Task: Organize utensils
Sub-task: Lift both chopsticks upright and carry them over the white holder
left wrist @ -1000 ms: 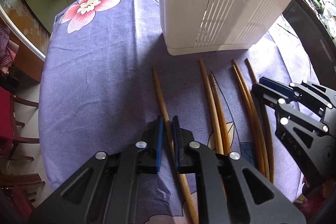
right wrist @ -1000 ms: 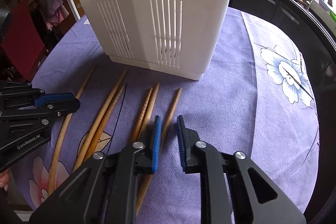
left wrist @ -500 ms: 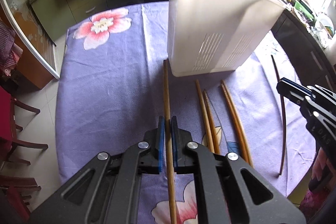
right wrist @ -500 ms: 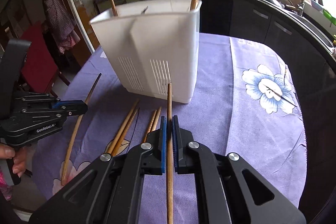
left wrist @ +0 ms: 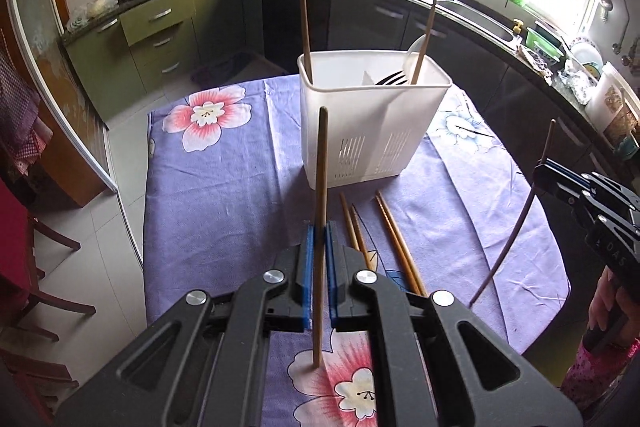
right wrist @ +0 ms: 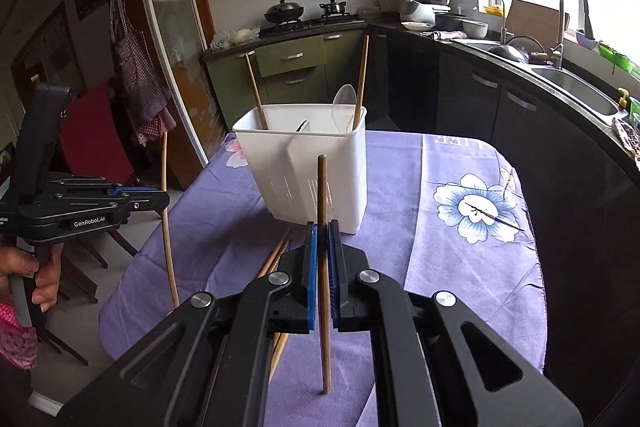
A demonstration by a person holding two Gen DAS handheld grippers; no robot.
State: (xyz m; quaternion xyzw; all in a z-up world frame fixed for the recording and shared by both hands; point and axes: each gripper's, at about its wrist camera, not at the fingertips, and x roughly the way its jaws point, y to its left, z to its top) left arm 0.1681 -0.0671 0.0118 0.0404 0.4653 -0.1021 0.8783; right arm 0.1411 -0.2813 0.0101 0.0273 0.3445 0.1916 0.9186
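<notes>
My left gripper [left wrist: 319, 227] is shut on a wooden chopstick [left wrist: 320, 171], held well above the purple tablecloth. The right gripper [right wrist: 322, 227] is shut on a second chopstick [right wrist: 322, 187], also lifted. Each gripper shows in the other's view: the right gripper [left wrist: 540, 171] with its dark chopstick [left wrist: 516, 227], the left gripper [right wrist: 162, 195] with its chopstick [right wrist: 167, 247]. A white utensil holder [left wrist: 372, 131] stands ahead on the table with two chopsticks, a spoon and dark utensils in it. Several more chopsticks [left wrist: 394, 239] lie flat in front of the holder.
The round table's flowered purple cloth [left wrist: 224, 195] ends close on both sides. Red chairs [left wrist: 16, 251] stand at the left. Kitchen counters with a sink [right wrist: 576, 83] and stove [right wrist: 308, 15] curve round the back. A person's hand [right wrist: 36, 279] grips the left tool's handle.
Both grippers shut on a chopstick lying on the cloth, then rose with them. The holder now looks smaller and farther, and its open top has come into view.
</notes>
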